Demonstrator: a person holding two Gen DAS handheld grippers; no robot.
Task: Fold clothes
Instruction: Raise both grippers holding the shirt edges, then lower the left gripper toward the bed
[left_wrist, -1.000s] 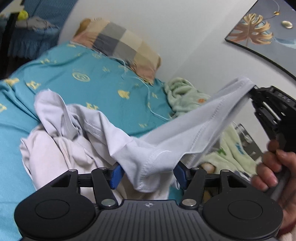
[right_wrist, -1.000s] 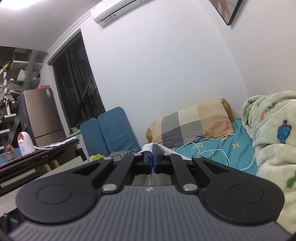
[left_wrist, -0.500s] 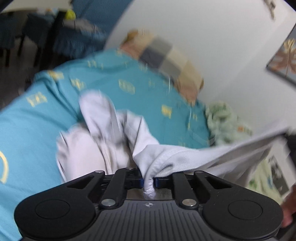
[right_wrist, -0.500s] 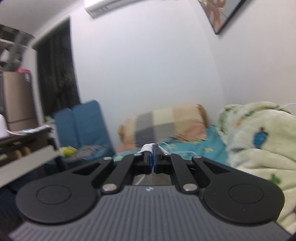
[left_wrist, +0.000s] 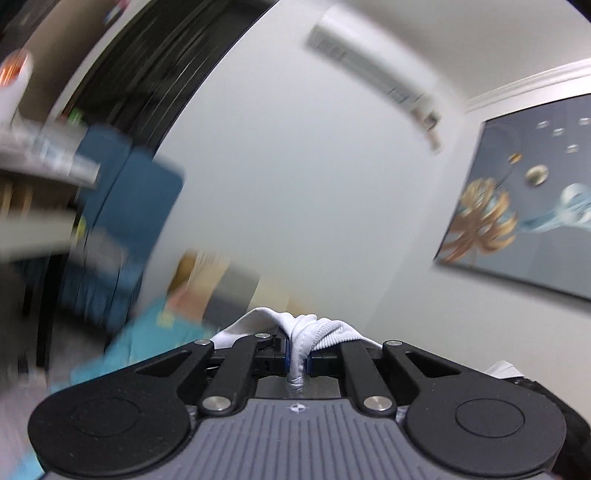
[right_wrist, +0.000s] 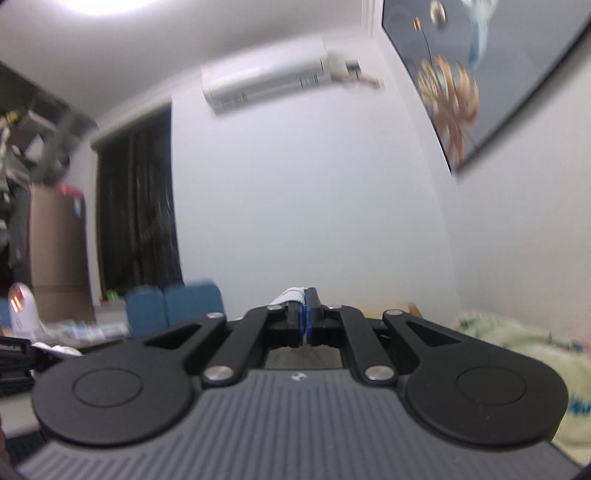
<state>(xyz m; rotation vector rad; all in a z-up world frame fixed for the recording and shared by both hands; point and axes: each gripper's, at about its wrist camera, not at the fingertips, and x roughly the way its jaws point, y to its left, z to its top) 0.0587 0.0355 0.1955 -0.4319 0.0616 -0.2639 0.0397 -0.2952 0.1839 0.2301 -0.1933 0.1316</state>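
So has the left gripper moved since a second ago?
Yes. The left gripper, shut on the white garment, has swung upward: its view showed the bedspread before, and now shows the air conditioner and wall painting.

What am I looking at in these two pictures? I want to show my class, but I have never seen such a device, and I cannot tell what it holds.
Each picture comes from a camera on a hand-held two-finger gripper, looking forward along its fingers. A person holds one in each hand. In the left view, the left gripper is shut on a bunched fold of white garment. In the right view, the right gripper pinches a thin white edge, apparently the same garment. Both point up at the wall, air conditioner and painting, so the bed is mostly hidden.
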